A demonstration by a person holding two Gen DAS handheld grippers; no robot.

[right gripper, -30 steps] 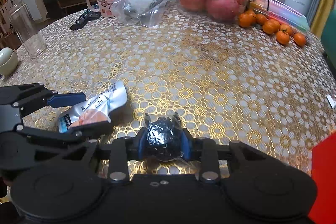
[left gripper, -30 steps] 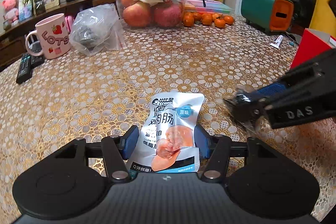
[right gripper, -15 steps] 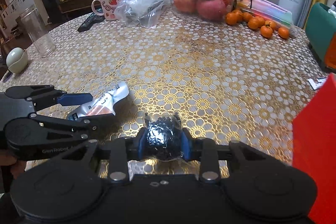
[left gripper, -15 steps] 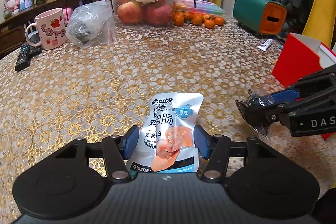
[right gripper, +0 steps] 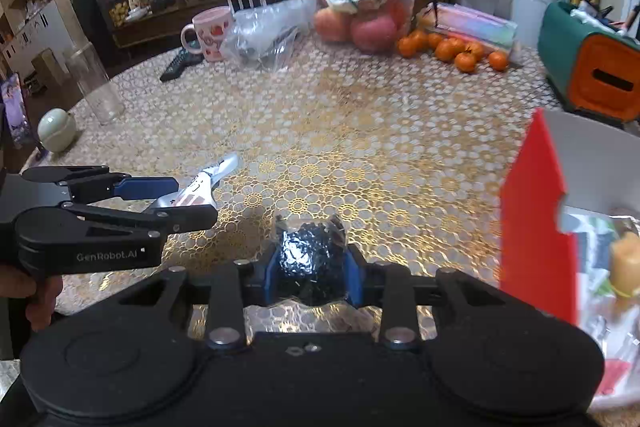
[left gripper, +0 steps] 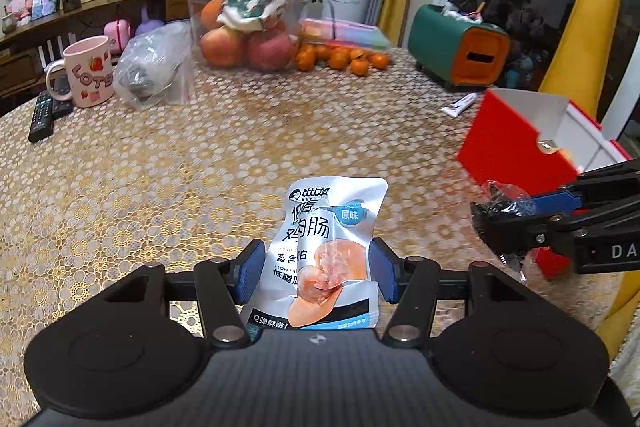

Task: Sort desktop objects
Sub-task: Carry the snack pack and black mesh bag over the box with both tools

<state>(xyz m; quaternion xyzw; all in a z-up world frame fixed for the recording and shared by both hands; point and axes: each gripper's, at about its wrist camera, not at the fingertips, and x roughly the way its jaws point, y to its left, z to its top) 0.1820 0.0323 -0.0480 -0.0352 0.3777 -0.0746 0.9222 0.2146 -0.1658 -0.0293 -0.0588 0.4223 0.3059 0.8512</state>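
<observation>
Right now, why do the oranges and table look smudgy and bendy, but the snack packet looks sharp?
Left wrist view: the snack packet is sharp, the oranges are smeared by motion blur, and the fisheye lens bends the table edge. Right wrist view: the black wrapped ball shows glare on its wrapper, the red box is blurred.

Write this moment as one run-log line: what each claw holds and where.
left claw: shut on silver snack pouch | right claw: shut on dark shiny wrapped ball | both above gold-patterned tablecloth, red box beside
</observation>
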